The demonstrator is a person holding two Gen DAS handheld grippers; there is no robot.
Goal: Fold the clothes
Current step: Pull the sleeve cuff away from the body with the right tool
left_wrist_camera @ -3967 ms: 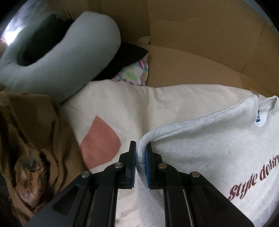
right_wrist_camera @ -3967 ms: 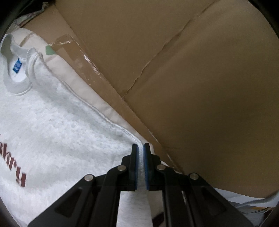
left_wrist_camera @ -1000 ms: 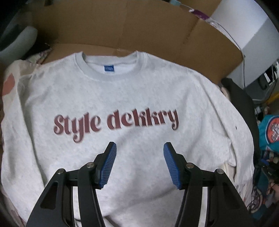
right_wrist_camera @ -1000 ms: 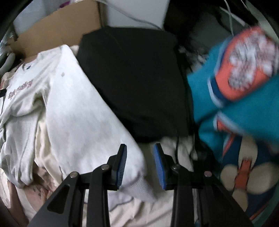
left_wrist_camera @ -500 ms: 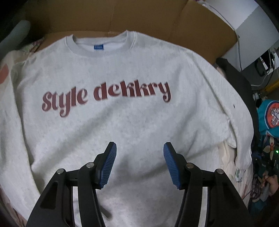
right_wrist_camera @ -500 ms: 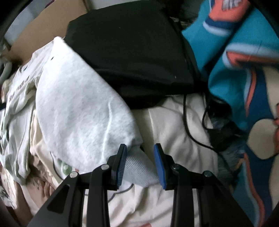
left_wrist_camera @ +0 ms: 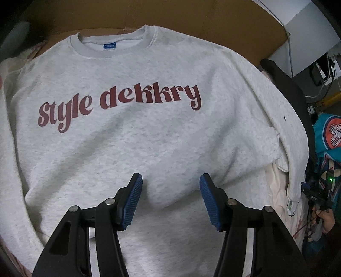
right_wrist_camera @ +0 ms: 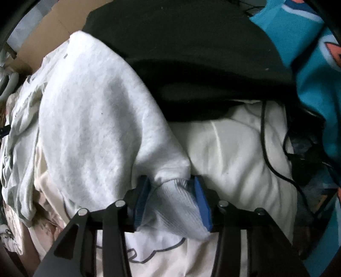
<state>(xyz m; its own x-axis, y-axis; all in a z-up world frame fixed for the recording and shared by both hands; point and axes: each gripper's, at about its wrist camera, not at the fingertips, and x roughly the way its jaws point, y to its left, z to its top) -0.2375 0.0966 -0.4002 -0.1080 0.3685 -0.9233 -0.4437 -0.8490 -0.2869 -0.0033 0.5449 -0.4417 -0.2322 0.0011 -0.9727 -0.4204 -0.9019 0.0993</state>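
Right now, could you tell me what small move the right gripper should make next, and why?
Probably close on the ribbed cuff: the right gripper straddles it with jaws opening, while the sweatshirt lies flat, print up, its sleeve still unfolded. The left gripper hangs open, empty.

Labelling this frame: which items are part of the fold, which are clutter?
Job:
- grey sweatshirt
- its sleeve cuff, between the right claw pads, jaws opening
- left claw, open

Clutter:
- black garment
- teal blanket
- cardboard
- black cable
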